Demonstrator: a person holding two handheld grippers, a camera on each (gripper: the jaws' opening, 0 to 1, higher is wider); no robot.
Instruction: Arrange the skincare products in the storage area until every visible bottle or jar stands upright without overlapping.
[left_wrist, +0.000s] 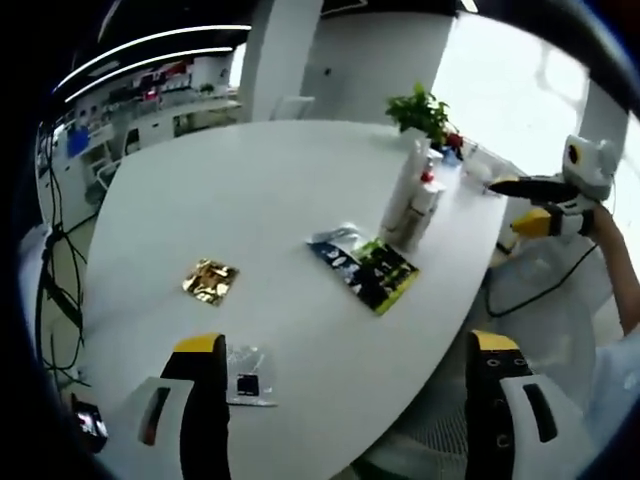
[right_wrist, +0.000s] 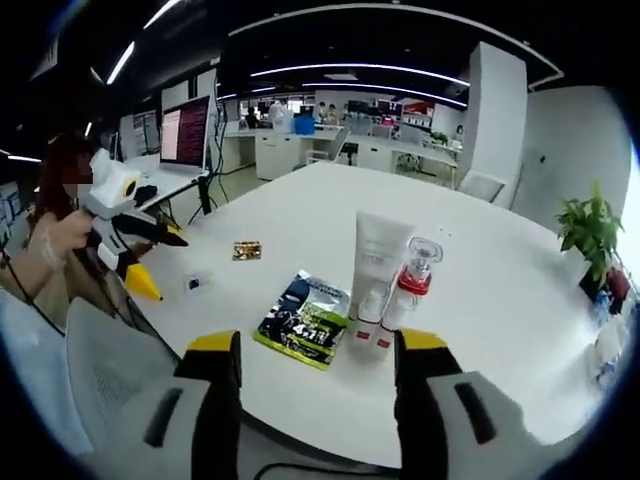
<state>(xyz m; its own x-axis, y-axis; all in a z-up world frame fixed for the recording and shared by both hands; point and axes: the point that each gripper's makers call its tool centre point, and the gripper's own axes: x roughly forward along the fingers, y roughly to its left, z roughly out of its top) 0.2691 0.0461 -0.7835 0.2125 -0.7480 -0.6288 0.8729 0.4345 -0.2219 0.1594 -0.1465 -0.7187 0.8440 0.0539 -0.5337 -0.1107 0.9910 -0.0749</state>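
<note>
Left gripper (left_wrist: 350, 350): jaws spread wide, nothing between, yellow tips forward. Right gripper (right_wrist: 318, 350): jaws likewise parted, nothing gripped. In left gripper view, right gripper far off to the right, forearm (left_wrist: 618, 265) trailing behind it. In right gripper view, left gripper held by hand (right_wrist: 72, 232), off to the left.

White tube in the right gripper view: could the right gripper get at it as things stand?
Probably yes. The right gripper is open and points toward the white tube, which stands upright on the table. Two small bottles stand in front of it and might get nudged.
</note>
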